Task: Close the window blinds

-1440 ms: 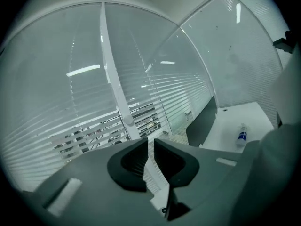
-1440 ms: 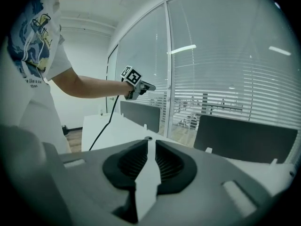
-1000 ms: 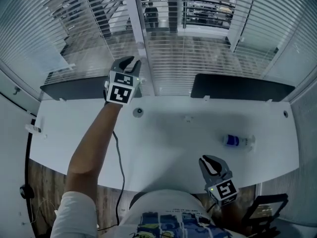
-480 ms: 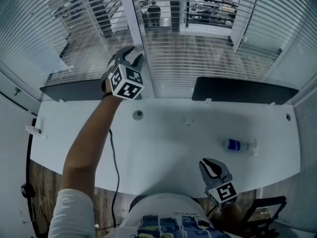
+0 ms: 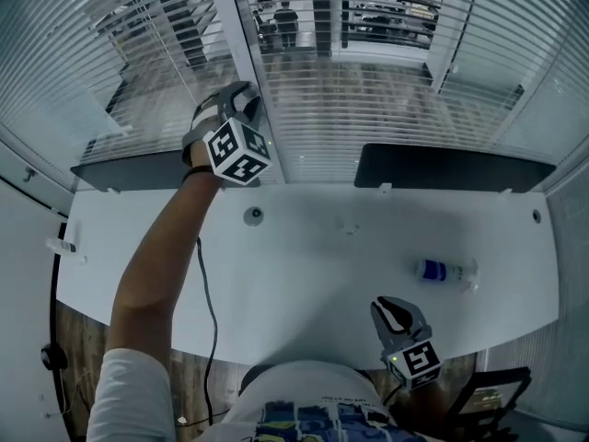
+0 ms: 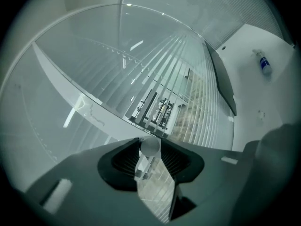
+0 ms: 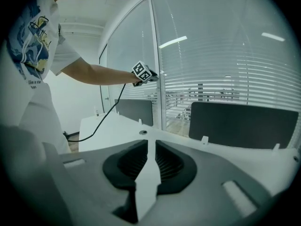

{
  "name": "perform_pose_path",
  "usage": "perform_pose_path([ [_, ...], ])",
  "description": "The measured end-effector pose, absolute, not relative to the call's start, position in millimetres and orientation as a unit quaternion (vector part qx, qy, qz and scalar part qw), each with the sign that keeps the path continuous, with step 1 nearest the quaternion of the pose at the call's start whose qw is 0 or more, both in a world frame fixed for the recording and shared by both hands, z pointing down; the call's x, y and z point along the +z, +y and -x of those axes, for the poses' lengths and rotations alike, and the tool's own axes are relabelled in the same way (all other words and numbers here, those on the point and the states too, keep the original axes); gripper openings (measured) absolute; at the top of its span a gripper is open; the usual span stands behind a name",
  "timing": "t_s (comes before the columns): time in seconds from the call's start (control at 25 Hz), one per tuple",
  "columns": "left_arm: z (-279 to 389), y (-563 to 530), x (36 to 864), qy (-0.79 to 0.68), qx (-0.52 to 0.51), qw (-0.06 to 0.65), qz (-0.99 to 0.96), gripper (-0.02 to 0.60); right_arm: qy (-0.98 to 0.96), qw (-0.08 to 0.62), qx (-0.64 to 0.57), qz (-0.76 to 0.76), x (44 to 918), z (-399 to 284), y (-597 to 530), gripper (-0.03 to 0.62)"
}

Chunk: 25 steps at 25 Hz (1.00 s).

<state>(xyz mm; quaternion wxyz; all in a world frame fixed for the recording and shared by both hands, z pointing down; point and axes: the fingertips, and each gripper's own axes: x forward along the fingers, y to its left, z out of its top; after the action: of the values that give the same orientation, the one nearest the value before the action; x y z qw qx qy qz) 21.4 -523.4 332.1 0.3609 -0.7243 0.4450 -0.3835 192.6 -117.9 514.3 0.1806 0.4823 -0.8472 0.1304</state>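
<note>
Up at the left, reaches the left gripper [image 5: 247, 95] across the white desk [image 5: 304, 265] to the window post, marker cube turned toward the head camera. Has just been opening its jaws and stands with the pads spread, the clear tilt wand [image 6: 144, 167] between them with its rounded end at the jaw tips, apparently not squeezed. Faces the window blinds [image 5: 368, 99], lowered over the glass along the desk's far side, slats tilted open enough to show a room beyond. Passes two dark panels [image 5: 451, 166] standing at the desk's far edge, one on each side of the post. Further right, holds the right gripper [image 5: 394, 309] low at the desk's near edge, jaws a narrow gap apart with nothing between. Ends at a small bottle [image 5: 440, 267] lying on the desk beyond that gripper, apart from it.
</note>
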Motion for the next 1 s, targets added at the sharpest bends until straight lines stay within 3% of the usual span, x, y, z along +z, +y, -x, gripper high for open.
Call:
perform_pose_path([
  [0.36, -22.6, -524.8, 329.0, 0.485, -0.343, 0.323, 0.737, 0.13, -0.849, 0.186, 0.127, -0.479, 517.7, -196.5, -120.2, 0.037],
  [1.0, -2.8, -526.3, 318.8, 0.568, -0.016, -0.065, 0.82, 0.129, -0.85, 0.198, 0.115, -0.474, 515.1, -191.0, -123.6, 0.037],
])
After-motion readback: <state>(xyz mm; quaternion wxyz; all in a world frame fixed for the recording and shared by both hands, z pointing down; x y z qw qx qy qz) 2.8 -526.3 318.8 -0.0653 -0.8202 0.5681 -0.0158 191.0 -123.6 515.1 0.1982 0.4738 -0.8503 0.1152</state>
